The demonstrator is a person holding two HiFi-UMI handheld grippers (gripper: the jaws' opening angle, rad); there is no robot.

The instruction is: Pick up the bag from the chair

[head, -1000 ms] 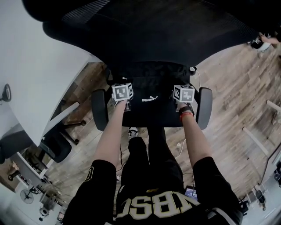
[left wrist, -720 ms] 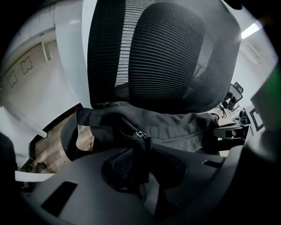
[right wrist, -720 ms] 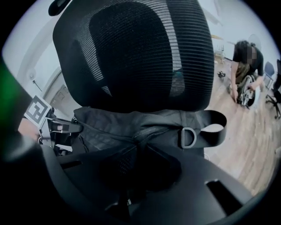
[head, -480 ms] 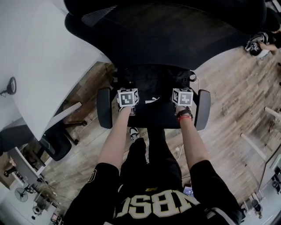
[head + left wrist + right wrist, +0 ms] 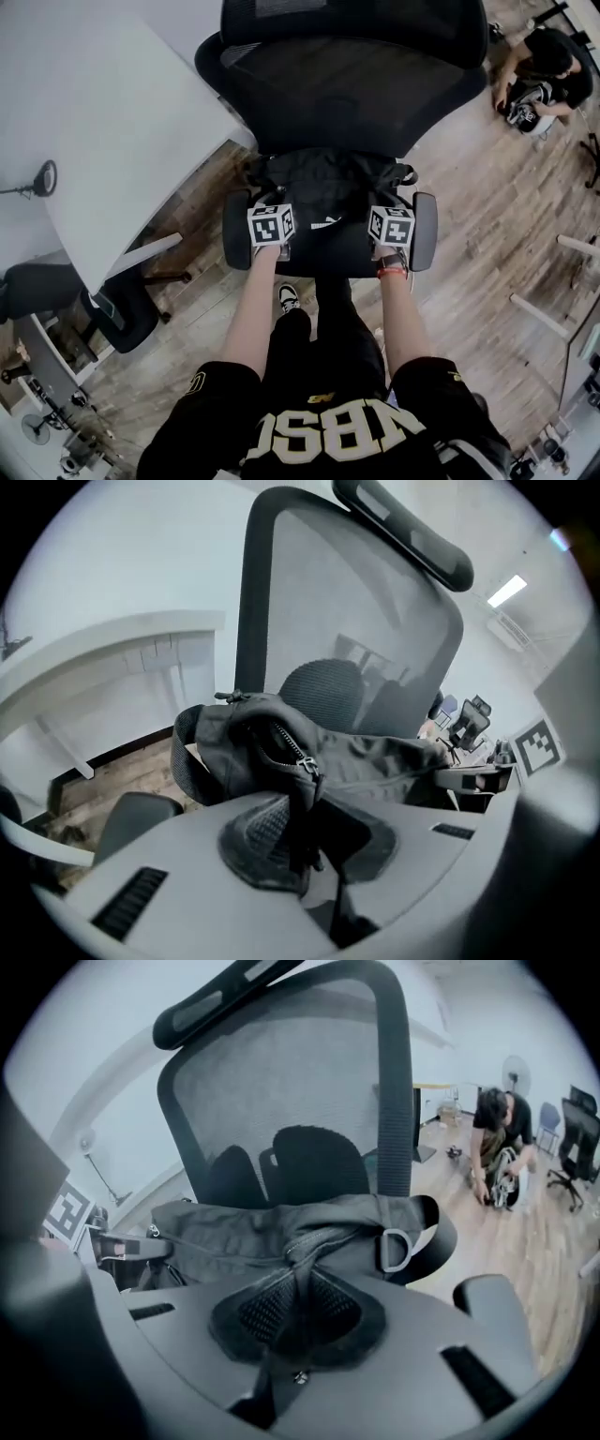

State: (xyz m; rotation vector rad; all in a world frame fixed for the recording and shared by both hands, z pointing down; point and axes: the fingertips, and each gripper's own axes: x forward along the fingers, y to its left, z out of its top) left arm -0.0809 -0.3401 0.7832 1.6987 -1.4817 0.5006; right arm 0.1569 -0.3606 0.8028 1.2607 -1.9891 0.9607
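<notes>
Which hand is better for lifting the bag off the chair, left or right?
Neither: both. The left gripper and right gripper have just closed their jaws on opposite ends of the bag, so lifting together should keep it level.

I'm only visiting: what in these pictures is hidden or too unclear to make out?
- Head view: the seat of the chair, covered by the bag.
- Head view: what the crouching person handles, too small.
- Left gripper view: the bag's underside, behind the left gripper.
- Right gripper view: the same, behind the right gripper.
</notes>
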